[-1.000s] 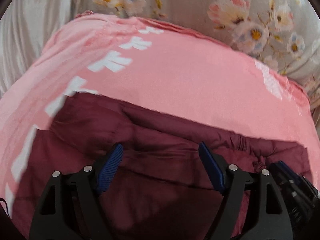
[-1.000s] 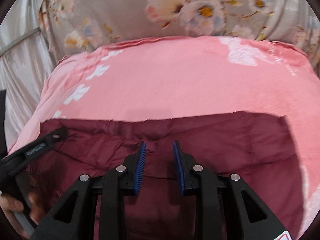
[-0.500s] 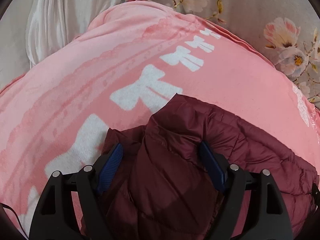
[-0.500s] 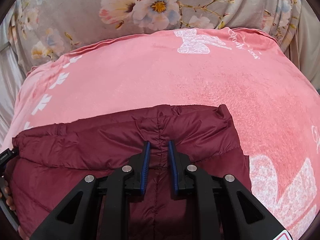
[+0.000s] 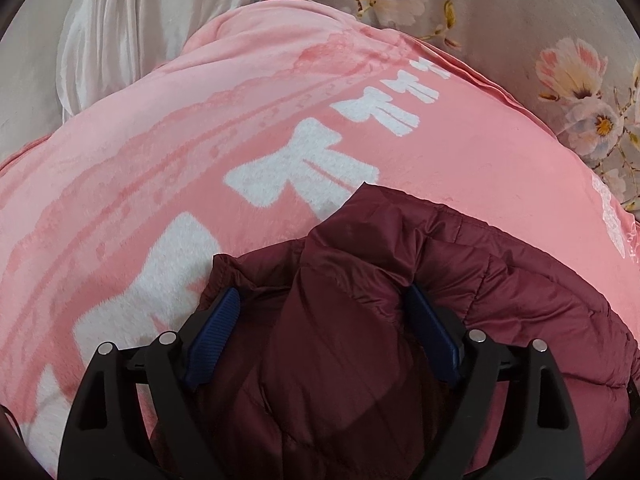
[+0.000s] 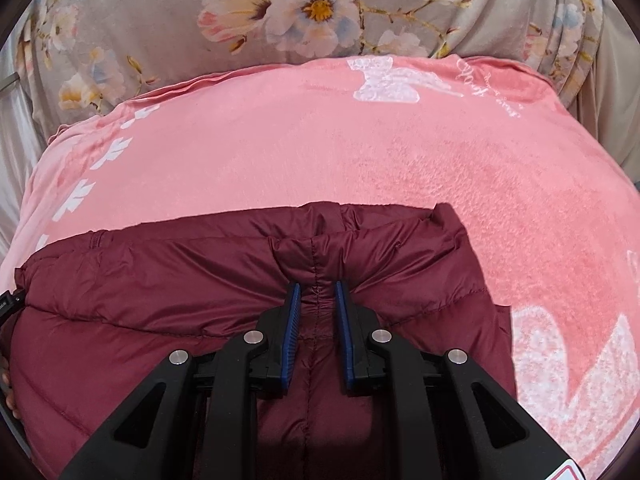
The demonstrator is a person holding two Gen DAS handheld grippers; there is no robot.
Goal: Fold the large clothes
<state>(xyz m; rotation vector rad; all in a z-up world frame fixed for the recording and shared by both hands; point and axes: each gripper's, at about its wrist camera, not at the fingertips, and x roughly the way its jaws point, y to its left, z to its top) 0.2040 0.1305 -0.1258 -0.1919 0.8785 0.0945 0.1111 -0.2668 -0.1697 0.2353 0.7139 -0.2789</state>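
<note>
A dark maroon puffer jacket (image 5: pixel 460 280) lies on a pink blanket (image 5: pixel 200 140) with white bow prints. In the left wrist view my left gripper (image 5: pixel 320 304) has its jaws wide apart with a thick bunch of the jacket's left end between the blue pads (image 5: pixel 216 328); the pads touch the fabric at its sides. In the right wrist view the jacket (image 6: pixel 160 280) spreads to the left, and my right gripper (image 6: pixel 316 292) is shut on a seam fold of it near its far edge, pinching a narrow ridge between the blue pads (image 6: pixel 292 320).
The pink blanket (image 6: pixel 360 152) covers a bed. Behind it is a grey floral cloth (image 6: pixel 280 12), also in the left wrist view (image 5: pixel 540 40). A white curtain (image 5: pixel 112 32) hangs at the far left. A hand (image 6: pixel 6 380) shows at the left edge.
Both grippers moved apart toward the jacket's ends. The left now has a thick bunch of jacket between its open jaws. The right closed on the seam fold.
</note>
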